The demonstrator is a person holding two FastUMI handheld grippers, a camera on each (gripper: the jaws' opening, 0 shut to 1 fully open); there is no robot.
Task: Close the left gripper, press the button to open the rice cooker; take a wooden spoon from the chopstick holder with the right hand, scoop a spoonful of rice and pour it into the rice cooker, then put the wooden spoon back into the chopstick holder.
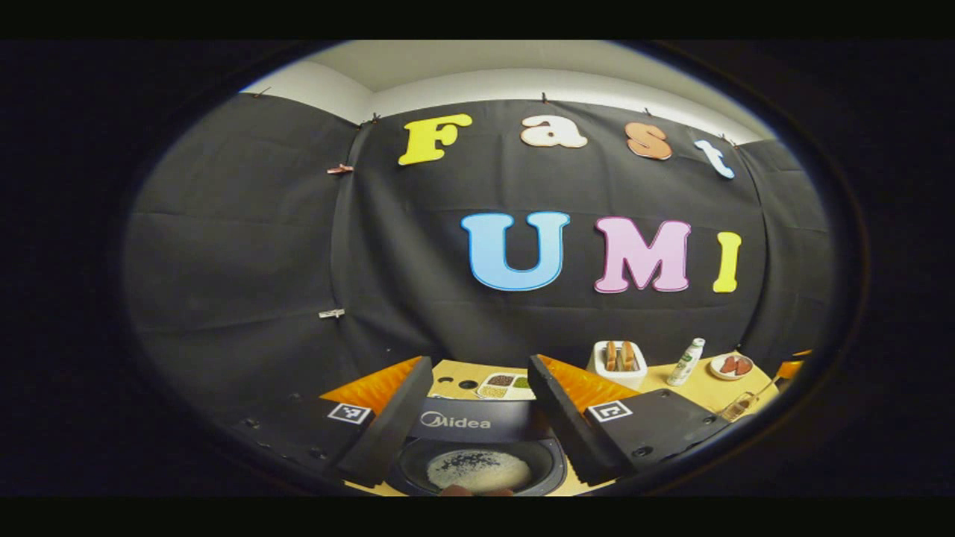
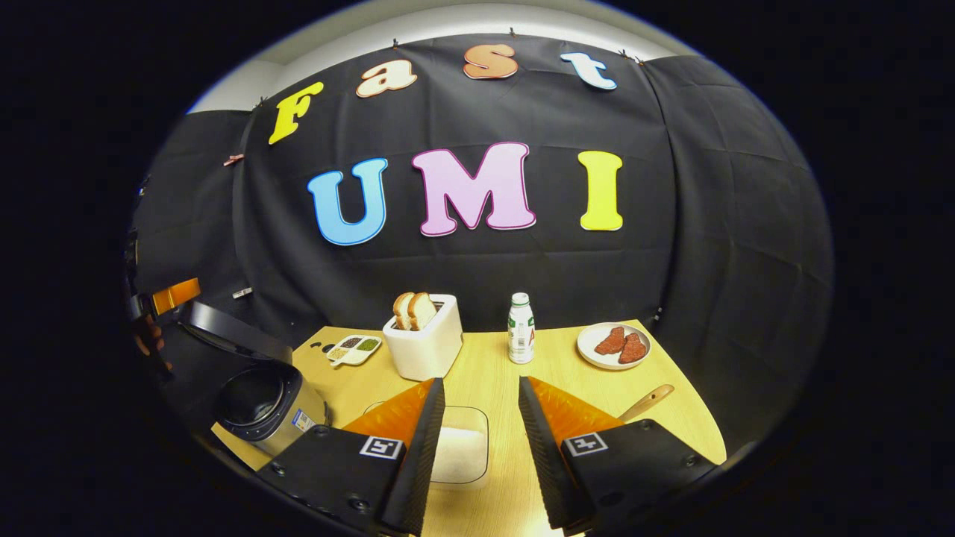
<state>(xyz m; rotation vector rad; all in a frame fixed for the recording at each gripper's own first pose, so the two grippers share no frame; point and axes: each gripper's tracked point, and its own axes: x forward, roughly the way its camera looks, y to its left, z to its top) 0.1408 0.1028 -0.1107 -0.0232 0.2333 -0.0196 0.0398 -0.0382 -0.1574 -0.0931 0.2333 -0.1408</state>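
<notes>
The rice cooker (image 2: 257,395) stands open at the table's left, its lid (image 2: 231,332) tilted up. In the left gripper view my left gripper (image 1: 480,361) hangs open right above the cooker's pot (image 1: 548,466), which holds white rice (image 1: 477,470); the raised lid (image 1: 477,422) lies between the fingers. My right gripper (image 2: 481,380) is open and holds nothing, just above a clear box of rice (image 2: 461,447). A wooden spoon handle (image 2: 647,402) pokes out from behind its right finger. What the spoon stands in is hidden.
On the yellow table (image 2: 556,373) stand a white toaster with bread (image 2: 425,344), a small bottle (image 2: 521,328), a plate of red meat (image 2: 614,344) and a divided dish of grains (image 2: 355,348). The other gripper and a hand (image 2: 149,328) show at far left.
</notes>
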